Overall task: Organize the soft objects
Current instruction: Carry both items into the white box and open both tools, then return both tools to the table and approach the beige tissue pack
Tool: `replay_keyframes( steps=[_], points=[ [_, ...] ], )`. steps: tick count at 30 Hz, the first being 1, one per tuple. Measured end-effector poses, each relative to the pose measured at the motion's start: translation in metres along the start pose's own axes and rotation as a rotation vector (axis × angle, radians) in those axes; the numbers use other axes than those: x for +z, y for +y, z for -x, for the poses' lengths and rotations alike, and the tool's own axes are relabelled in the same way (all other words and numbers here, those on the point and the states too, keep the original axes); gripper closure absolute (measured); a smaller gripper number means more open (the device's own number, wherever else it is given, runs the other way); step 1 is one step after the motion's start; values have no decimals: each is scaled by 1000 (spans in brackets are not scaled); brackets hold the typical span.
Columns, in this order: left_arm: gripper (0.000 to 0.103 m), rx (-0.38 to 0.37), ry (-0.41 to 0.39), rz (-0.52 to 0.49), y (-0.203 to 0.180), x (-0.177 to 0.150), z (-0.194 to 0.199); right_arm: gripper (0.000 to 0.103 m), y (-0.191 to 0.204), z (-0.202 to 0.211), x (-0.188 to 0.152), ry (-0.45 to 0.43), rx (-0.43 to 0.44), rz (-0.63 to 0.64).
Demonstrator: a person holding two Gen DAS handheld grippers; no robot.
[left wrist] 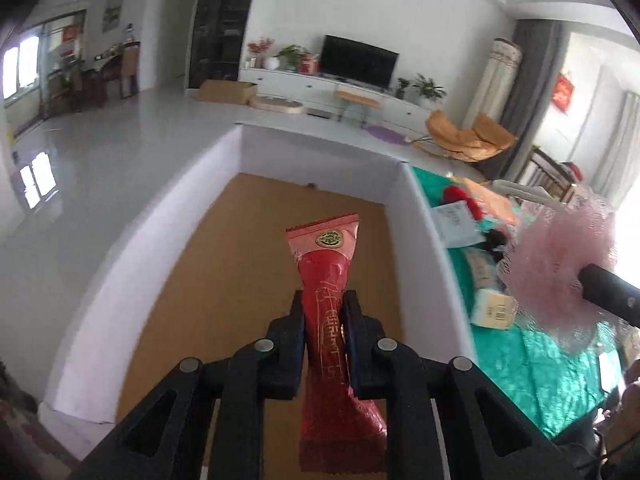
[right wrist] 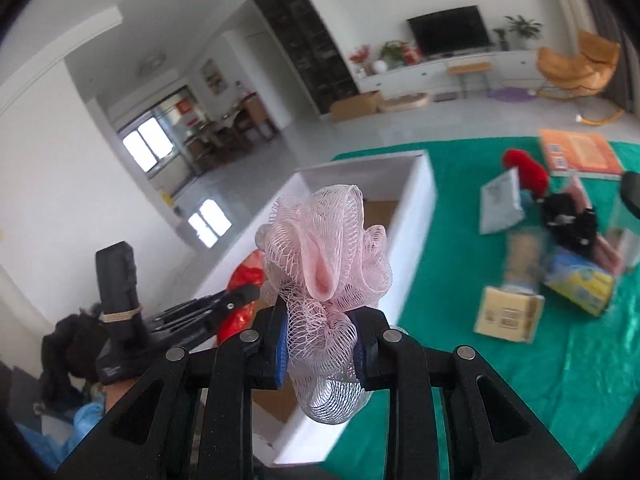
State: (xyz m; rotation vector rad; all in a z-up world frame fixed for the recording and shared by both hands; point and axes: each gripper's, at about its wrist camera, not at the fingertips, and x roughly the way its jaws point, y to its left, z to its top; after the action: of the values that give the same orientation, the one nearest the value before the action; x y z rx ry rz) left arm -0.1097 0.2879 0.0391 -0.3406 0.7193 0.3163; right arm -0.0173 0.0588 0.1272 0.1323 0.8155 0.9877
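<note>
While the left gripper pinches a red snack packet around its middle, so that the wrapper is squeezed narrow between the two pads, it holds the packet above the brown cardboard floor of the white-walled box. Just beside the box, over the green cloth, the right gripper is clamped on a pink mesh bath pouf, whose ruffles bulge out above and below the fingers. Farther along the cloth lie a red plush item, an orange book, a small cardboard carton and a few blurred packages.
</note>
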Motion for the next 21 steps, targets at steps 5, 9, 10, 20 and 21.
replay_keyframes(
  steps=[5,9,10,20,21],
  points=[
    [5,121,-54,110,30,-12,-4,33,18,-48,-13,105,64,82],
    [5,69,-61,111,11,-11,-10,33,-26,-32,-27,56,-53,85],
    [5,37,-68,100,2,-11,-10,33,-40,-26,-32,41,-107,82],
    [5,-330,29,-219,-180,-37,-22,33,-220,31,-105,69,-707,-56],
    [4,-348,59,-249,-198,-42,-28,33,-227,38,-113,74,-724,-76]
  ],
)
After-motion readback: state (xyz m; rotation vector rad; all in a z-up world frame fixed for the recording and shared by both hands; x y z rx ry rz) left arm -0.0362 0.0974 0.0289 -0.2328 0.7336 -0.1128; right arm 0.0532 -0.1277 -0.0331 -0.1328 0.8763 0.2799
